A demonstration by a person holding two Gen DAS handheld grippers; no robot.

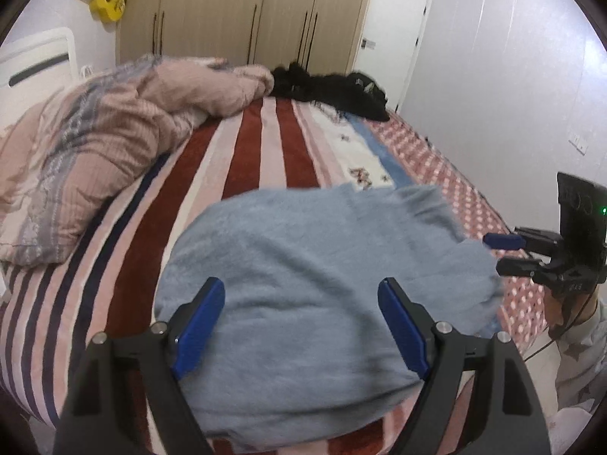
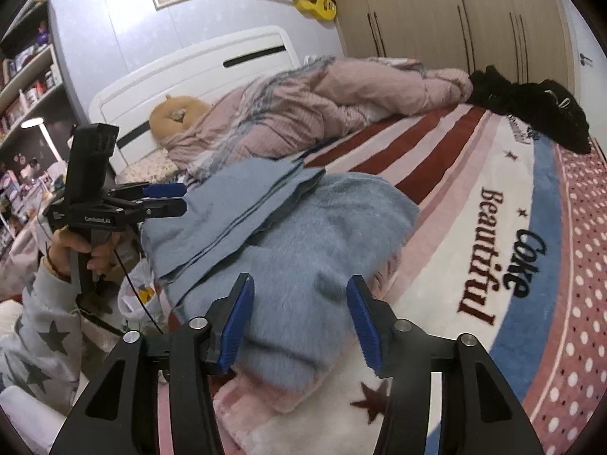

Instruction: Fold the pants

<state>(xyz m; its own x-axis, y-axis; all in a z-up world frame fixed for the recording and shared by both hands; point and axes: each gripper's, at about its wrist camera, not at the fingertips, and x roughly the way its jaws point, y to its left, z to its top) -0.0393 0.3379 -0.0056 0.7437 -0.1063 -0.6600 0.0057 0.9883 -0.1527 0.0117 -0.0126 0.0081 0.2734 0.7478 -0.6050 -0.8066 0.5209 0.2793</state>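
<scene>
Left wrist: pants (image 1: 303,284) between fingers (image 1: 201,326).

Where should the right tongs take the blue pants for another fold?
Probably the rounded fluffy end of the blue pants nearest the open right tongs, coming in low and straight ahead. That end bulges off the blanket, giving a pinchable edge; the left tongs are open too.

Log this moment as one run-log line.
task: fold pants | blue fleece pants: folded bundle on striped blanket | left gripper: open, empty | right gripper: open, empty
</scene>
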